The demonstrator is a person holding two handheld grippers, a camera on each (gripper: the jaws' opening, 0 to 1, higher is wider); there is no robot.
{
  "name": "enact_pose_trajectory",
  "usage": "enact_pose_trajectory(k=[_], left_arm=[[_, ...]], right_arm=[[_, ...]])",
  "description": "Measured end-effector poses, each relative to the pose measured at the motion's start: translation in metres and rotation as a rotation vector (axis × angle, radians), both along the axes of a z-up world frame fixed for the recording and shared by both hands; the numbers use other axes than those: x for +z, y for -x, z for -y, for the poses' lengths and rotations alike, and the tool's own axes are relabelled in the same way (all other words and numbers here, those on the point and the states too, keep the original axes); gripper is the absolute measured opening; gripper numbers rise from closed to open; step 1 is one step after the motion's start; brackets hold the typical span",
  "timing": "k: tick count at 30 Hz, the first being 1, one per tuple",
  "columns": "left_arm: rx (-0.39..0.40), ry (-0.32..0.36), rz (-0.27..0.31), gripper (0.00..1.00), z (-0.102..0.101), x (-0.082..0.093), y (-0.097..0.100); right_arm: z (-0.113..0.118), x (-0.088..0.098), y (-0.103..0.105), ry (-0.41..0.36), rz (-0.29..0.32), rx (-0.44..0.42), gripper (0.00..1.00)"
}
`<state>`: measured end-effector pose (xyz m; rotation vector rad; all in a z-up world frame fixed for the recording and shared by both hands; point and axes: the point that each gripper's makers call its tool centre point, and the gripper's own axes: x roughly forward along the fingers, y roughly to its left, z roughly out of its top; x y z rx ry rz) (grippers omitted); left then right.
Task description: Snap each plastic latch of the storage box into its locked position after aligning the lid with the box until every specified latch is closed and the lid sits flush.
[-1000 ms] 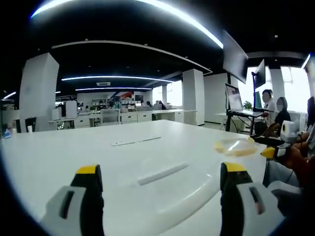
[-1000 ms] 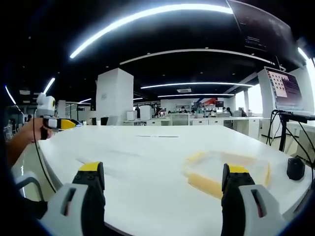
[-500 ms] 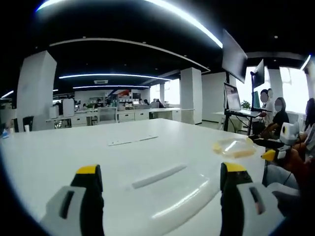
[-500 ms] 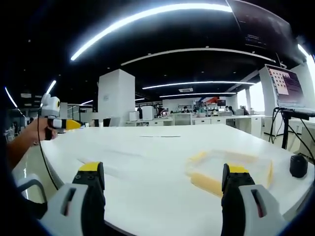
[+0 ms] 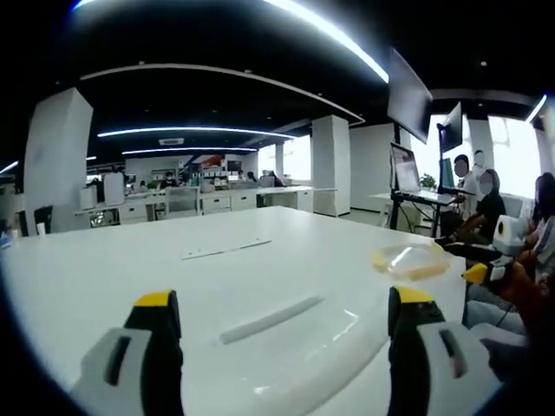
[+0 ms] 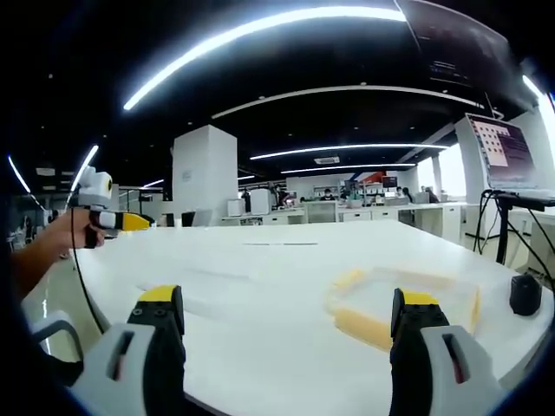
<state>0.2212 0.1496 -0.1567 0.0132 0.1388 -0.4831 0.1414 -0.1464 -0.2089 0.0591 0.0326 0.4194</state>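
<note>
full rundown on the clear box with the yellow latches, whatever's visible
The storage box is a shallow, clear plastic rectangle with yellow latches along its edges, lying flat on the white table. It sits just ahead of the right tongs, which are open and not touching it. In the left gripper view it lies far off near the table's right edge. Latch state is unclear.

The lid (image 5: pixel 286 334) and box (image 6: pixel 403 303) lie well apart on the table (image 6: pixel 286 269).
</note>
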Motion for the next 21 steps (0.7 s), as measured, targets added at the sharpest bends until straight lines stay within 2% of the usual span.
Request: enact_pose_trajectory(k=[10, 21], left_arm=[[-0.029, -0.009, -0.014, 1.0, 0.009, -0.002, -0.006], [-0.052, -0.019, -0.012, 1.0, 0.022, 0.005, -0.014]], right_arm=[[0.004, 0.004, -0.002, -0.009, 0.003, -0.012, 1.0], [0.009, 0.008, -0.003, -0.016, 0.011, -0.021, 1.0]])
